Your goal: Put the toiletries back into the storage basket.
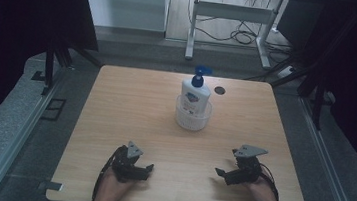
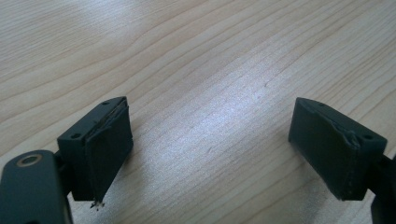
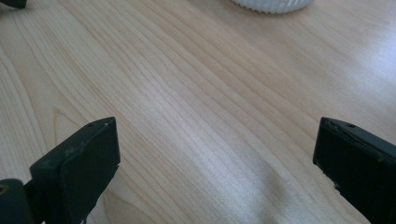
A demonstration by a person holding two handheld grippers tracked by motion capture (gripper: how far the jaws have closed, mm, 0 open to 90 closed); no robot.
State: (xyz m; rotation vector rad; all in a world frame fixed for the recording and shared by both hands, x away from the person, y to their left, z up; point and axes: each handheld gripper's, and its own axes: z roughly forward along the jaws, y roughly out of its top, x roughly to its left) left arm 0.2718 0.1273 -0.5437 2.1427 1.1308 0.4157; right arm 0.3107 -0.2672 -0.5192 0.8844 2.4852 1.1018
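Where tongs [image 1: 149, 168] gape, bottle [image 1: 196, 92] beyond.

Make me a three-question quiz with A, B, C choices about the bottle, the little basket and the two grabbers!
1. Where is the pump bottle?
A. lying on the table
B. standing in the white basket
C. held by a gripper

2. What colour is the bottle's pump top?
A. red
B. green
C. blue

3. How are the left gripper and the right gripper?
A. both open, holding nothing
B. both shut on the bottle
C. one is holding the basket

Answers:
1. B: the bottle stands upright inside the round ribbed basket at the far middle of the wooden table.
2. C: the pump is blue on a white bottle.
3. A: in both gripper views bare wood shows between wide-apart jaws.
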